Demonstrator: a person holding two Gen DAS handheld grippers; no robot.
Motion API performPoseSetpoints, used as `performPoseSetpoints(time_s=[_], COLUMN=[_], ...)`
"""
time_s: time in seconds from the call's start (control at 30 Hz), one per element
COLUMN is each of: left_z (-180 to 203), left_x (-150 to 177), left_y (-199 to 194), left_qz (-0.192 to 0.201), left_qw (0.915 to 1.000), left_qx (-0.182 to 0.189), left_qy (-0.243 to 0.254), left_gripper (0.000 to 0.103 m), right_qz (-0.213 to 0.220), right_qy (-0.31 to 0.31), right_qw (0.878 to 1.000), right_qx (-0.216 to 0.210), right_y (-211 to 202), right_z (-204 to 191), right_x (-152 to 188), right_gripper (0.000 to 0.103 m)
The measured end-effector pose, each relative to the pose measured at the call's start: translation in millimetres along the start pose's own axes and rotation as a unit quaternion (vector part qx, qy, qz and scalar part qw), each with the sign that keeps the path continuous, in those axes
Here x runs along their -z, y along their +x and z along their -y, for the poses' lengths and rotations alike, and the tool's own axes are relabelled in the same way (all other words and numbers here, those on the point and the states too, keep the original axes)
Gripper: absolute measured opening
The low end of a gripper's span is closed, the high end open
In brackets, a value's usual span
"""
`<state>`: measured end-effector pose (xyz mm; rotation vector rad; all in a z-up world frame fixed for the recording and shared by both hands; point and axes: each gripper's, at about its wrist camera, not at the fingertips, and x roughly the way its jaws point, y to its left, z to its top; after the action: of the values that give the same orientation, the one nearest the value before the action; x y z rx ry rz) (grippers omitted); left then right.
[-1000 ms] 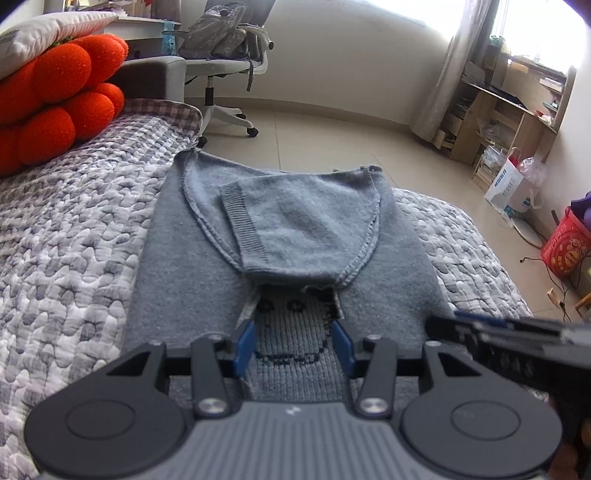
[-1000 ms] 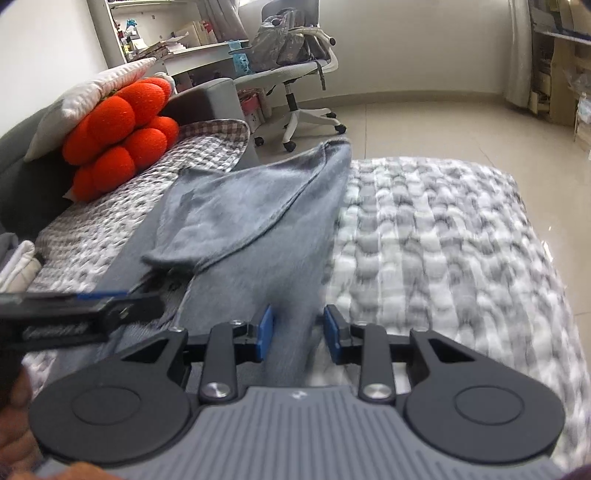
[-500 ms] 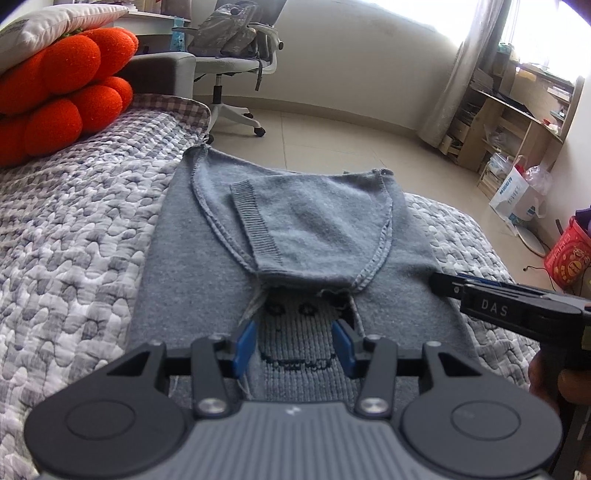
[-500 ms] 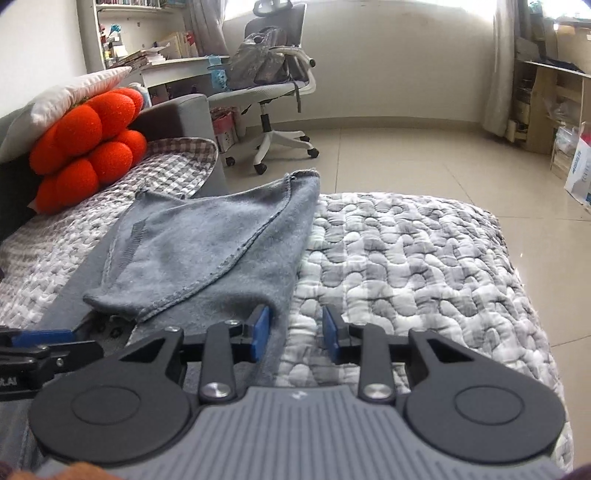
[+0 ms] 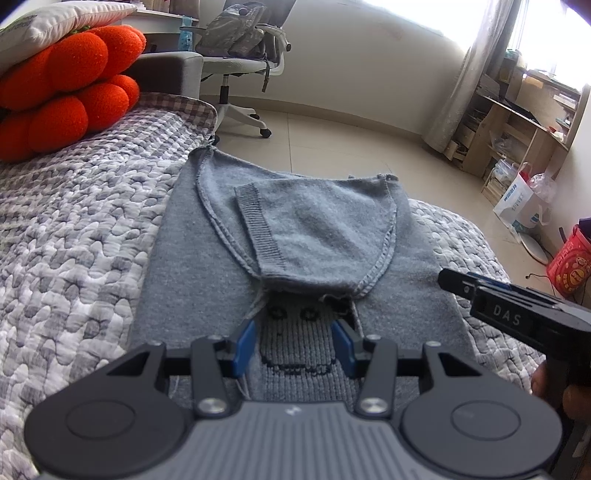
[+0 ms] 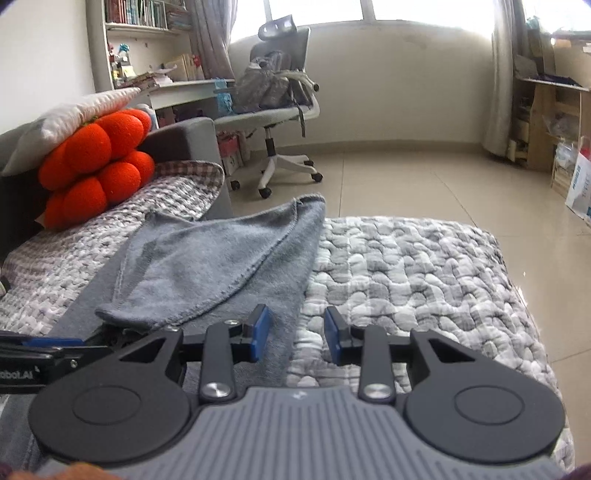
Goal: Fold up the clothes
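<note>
Leftmost, an orange plush cushion [image 5: 70,88] is stacked at the head of the quilted bedspread [image 5: 74,229], with a white pillow [image 5: 55,22] laid on top of it. To the right of the cushion, a grey sweater [image 5: 207,266] is spread flat on the bedspread, well apart from the cushion. Its sleeves are folded in across the body, and the ribbed cuff [image 5: 260,229] of one sleeve is seen lying over the middle of the sweater. Below the folded sleeves, a knitted face pattern [image 5: 295,332] is left uncovered on the sweater.

Over that pattern the left gripper [image 5: 295,347] is held, its blue pads [image 5: 243,345] set partly apart with nothing seen clamped between them; whether the tips touch the knit cannot be told. To the right of the sweater's near edge, the right gripper [image 6: 297,332] is poised over the border where the sweater meets the bedspread. Its jaws are parted by a narrower gap and nothing is gripped between them. In the left wrist view its black body, marked DAS, is seen just beside the sweater's right side.

Beyond the sweater, on the tiled floor [image 6: 424,184], a white office chair [image 6: 280,110] draped with grey clothing is placed, and farther right wooden shelves [image 5: 517,122] are lined along the wall.
</note>
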<state>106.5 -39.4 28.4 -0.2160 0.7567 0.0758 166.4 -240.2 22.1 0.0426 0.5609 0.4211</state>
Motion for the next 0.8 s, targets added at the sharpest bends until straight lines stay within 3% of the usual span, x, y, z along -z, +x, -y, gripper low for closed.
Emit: performPoseSetpoints(time_s=[0.17, 0.23, 0.3, 0.57, 0.8], left_z=[-1, -2, -5, -17, -25], left_x=[0, -1, -2, -7, -10], left_y=[-1, -1, 0, -4, -8], left_qz=[0.000, 0.000, -0.001, 0.003, 0.009], left_qw=[1.0000, 1.0000, 0.9999, 0.9995, 0.9991], left_qx=[0.001, 0.001, 0.000, -0.003, 0.004], left_qy=[-0.005, -0.007, -0.014, -0.031, -0.042], left_gripper=[0.047, 0.047, 0.047, 0.049, 0.049], right_qz=[-0.006, -0.036, -0.032, -0.027, -0.019], right_qy=[0.002, -0.014, -0.028, 0.036, 0.049], right_qw=[1.000, 0.999, 0.999, 0.998, 0.999], right_qx=[-0.016, -0.003, 0.000, 0.032, 0.007], right_y=[2, 12, 13, 29, 64], right_z=[-3, -5, -4, 33, 33], right_x=[0, 5, 6, -13, -42], right_gripper=[0.034, 0.033, 0.033, 0.035, 0.037])
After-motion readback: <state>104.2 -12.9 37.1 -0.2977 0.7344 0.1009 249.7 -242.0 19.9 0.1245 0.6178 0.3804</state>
